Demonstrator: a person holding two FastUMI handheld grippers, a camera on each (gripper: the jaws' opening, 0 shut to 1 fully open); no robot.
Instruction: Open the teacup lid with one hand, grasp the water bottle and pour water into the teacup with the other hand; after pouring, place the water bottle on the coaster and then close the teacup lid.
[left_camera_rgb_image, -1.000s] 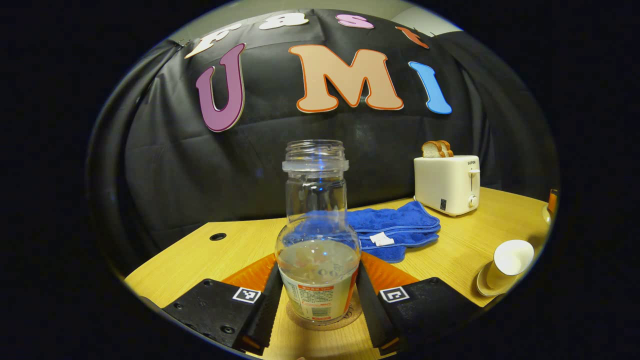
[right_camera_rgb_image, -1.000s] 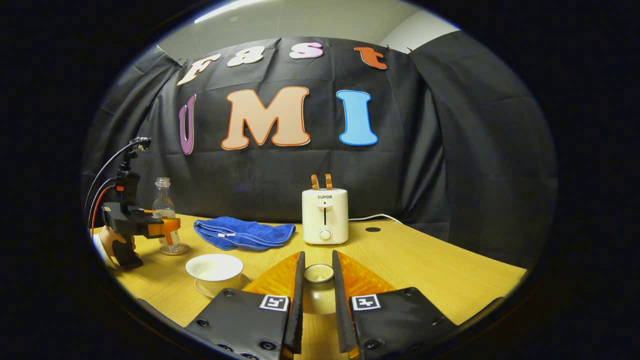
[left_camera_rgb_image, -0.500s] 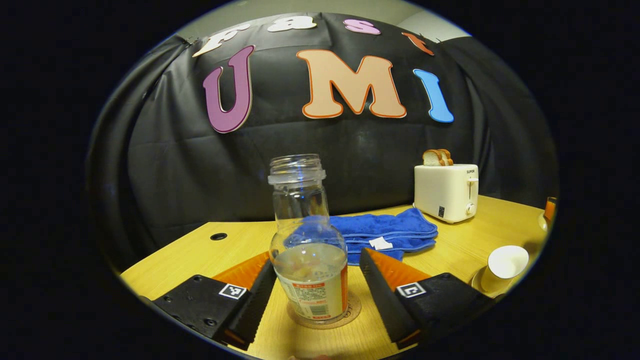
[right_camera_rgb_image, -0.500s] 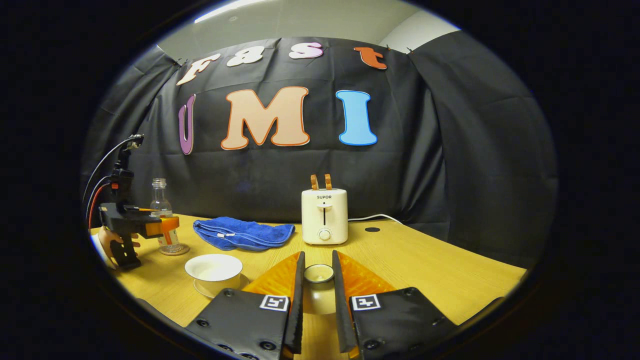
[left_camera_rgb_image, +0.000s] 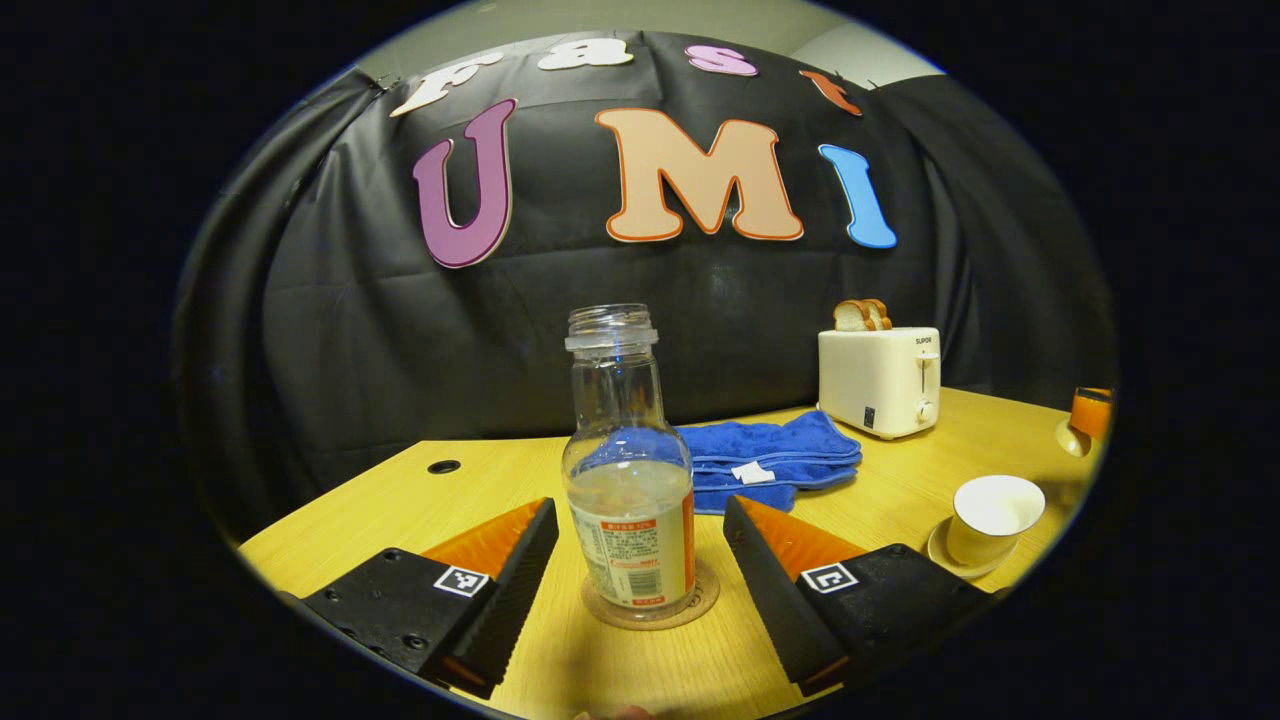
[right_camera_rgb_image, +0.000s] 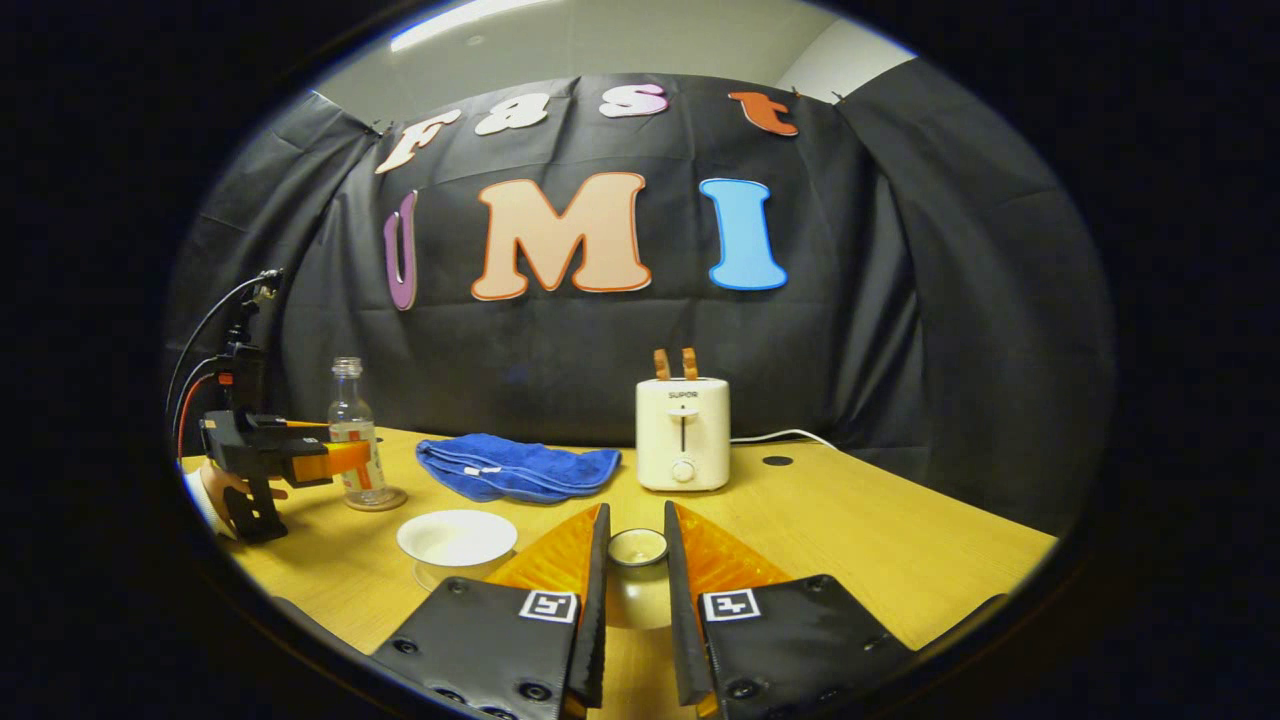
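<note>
Tabletop (left_camera_rgb_image: 420, 505): water bottle (left_camera_rgb_image: 630, 480) on coaster (left_camera_rgb_image: 700, 610), left tongs (left_camera_rgb_image: 640, 535) spread

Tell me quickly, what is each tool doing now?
Left tool: open, water bottle released on coaster.
Right tool: shut on teacup lid.

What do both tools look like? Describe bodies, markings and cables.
The left tool and right tool each have black bolted mounts bearing a square black-and-white marker. In the right gripper view the left tool has a black pistol-grip body, with black and red cables looping off its top.
</note>
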